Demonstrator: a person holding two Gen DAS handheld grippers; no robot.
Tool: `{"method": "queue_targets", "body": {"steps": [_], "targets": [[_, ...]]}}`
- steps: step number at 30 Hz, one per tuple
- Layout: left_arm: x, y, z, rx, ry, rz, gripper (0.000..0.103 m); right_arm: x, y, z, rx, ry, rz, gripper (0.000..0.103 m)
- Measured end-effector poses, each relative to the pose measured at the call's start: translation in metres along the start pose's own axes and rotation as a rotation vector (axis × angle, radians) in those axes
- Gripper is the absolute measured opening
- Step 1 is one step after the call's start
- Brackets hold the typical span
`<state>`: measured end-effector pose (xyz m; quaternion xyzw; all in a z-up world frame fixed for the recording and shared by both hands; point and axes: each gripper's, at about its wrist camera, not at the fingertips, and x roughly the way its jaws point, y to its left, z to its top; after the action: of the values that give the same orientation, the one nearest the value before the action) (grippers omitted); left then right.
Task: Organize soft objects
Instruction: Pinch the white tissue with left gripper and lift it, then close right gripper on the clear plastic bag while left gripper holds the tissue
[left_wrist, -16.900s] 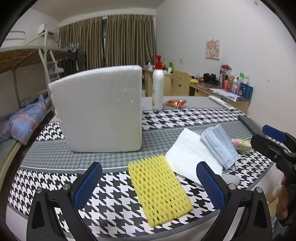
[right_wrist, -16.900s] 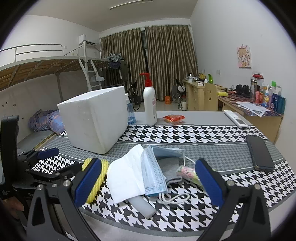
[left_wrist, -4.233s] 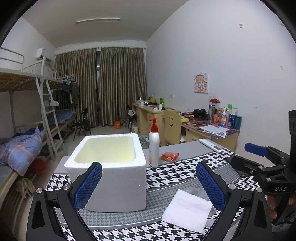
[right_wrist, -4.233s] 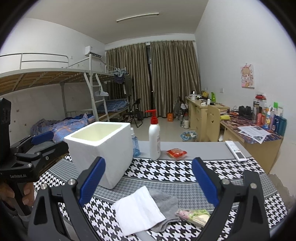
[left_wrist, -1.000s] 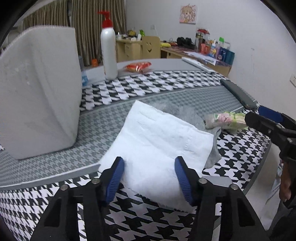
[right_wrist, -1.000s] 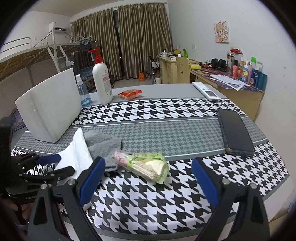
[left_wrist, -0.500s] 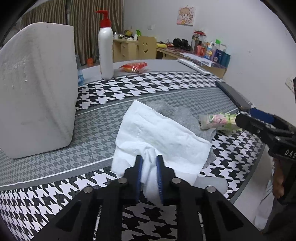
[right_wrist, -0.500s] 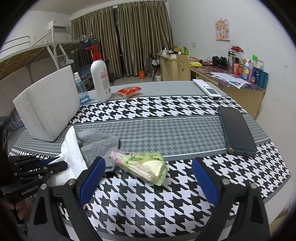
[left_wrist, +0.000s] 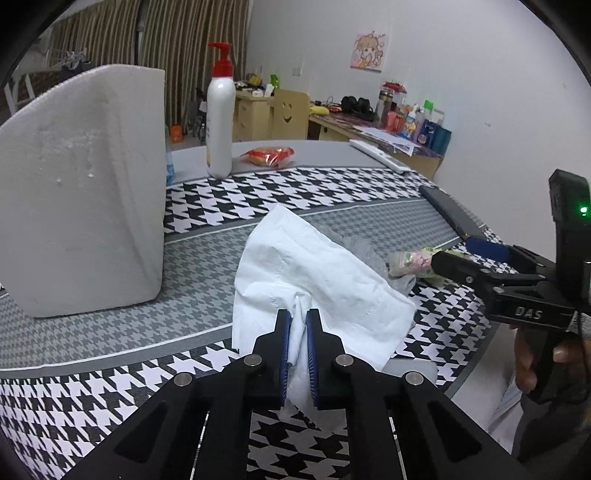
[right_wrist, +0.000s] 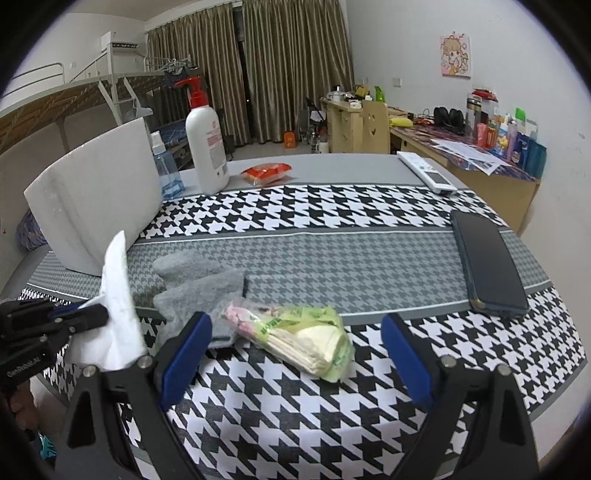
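Houndstooth tablecloth (right_wrist: 369, 206), dorm room: my left gripper (left_wrist: 296, 332) pinches the white tissue (left_wrist: 314, 266) for lifting toward the foam box (left_wrist: 81, 192) at ten o'clock; my right gripper (right_wrist: 295, 354) waits, fingers apart.

White lotion pump bottle (right_wrist: 205, 147), red snack packet (right_wrist: 266, 172), remote control (right_wrist: 426, 171), dark phone (right_wrist: 485, 264), small blue bottle (right_wrist: 168, 171)

soft white paper tissue (left_wrist: 317, 273), grainy matt foam box (left_wrist: 85, 192), glossy plastic bottle (left_wrist: 220, 110), woven houndstooth tablecloth (right_wrist: 332, 258)
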<state>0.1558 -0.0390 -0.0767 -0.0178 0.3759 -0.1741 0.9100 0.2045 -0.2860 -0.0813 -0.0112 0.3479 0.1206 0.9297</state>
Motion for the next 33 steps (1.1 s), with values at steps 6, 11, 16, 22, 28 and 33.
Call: {"method": "queue_targets", "body": {"steps": [6,11,16,22,28,33], "targets": [[-0.010,0.005,0.002,-0.017,-0.024,0.003,0.009,0.008,0.001,0.003,-0.005,0.029,0.008,0.079],[-0.011,0.009,0.000,-0.030,-0.026,0.008,0.009,0.016,0.002,0.001,-0.020,0.071,0.002,0.071],[-0.012,0.011,0.000,-0.034,-0.030,0.006,0.009,0.018,0.003,-0.003,-0.035,0.095,-0.006,0.057],[-0.013,0.013,-0.001,-0.039,-0.033,0.007,0.009,0.017,0.005,-0.004,-0.058,0.100,-0.012,0.041],[-0.020,0.015,-0.001,-0.046,-0.054,0.009,0.009,0.010,0.006,-0.003,-0.057,0.088,-0.003,0.028],[-0.025,0.018,-0.001,-0.046,-0.070,0.016,0.009,-0.002,0.011,0.000,-0.063,0.052,0.009,0.027]]}}
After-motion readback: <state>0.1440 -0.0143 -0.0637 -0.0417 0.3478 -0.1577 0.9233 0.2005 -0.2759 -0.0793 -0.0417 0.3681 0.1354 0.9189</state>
